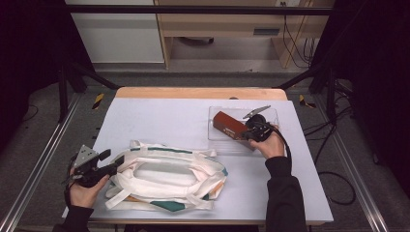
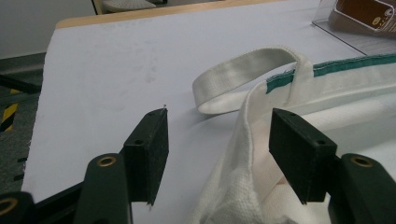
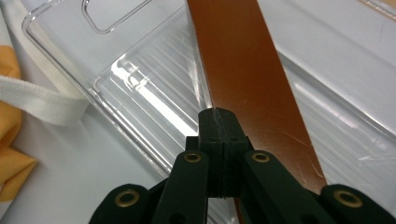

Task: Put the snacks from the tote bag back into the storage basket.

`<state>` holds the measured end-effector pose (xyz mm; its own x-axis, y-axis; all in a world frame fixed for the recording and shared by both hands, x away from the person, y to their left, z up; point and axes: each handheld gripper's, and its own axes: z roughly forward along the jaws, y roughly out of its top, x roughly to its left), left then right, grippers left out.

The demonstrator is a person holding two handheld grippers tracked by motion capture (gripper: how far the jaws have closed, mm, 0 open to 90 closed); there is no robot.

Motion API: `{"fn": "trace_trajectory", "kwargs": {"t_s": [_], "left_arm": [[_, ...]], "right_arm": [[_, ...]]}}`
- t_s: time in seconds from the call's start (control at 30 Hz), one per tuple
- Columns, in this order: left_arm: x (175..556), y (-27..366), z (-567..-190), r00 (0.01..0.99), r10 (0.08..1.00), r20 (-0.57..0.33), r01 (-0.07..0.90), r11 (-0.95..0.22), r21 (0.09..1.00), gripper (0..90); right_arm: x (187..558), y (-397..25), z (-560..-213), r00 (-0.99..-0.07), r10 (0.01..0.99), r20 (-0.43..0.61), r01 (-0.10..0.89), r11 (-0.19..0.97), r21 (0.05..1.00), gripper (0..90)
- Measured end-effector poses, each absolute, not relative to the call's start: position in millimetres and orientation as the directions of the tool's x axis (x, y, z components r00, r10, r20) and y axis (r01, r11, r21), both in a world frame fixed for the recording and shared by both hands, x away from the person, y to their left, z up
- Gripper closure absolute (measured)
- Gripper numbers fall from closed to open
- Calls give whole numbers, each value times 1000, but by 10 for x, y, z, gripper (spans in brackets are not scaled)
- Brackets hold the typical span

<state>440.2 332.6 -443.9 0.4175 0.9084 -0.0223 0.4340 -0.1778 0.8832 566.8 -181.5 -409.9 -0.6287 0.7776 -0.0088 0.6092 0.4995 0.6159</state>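
The left hand-held gripper (image 2: 217,140) stands wide open astride the rim of the white canvas tote bag with green trim (image 2: 327,79), which lies at the near side of the pale counter (image 1: 159,118). The right hand-held gripper (image 3: 219,116) has its jaws pressed together against the near end of the flat brown leather-like case (image 3: 243,70); whether they pinch it I cannot tell. The case lies in the clear plastic tray (image 3: 140,93) at the counter's far right.

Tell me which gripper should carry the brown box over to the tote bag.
Right. The right gripper is probably shut on the brown box at the clear tray. The left gripper is open at the tote bag rim.
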Motion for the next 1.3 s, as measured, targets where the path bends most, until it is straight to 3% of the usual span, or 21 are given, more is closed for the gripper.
{"fn": "trace_trajectory", "kwargs": {"t_s": [0.47, 1.3], "left_arm": [[4401, 3322, -4441, 419, 908, -20, 435, -181, 882, 375], [4406, 3317, -4448, 421, 907, -21, 438, -183, 880, 375]], "right_arm": [[5656, -1938, -4153, -587, 808, -41, 644, 497, 582, 900], [5681, -2132, -4226, -404, 909, -98, 640, 358, 680, 900]]}}
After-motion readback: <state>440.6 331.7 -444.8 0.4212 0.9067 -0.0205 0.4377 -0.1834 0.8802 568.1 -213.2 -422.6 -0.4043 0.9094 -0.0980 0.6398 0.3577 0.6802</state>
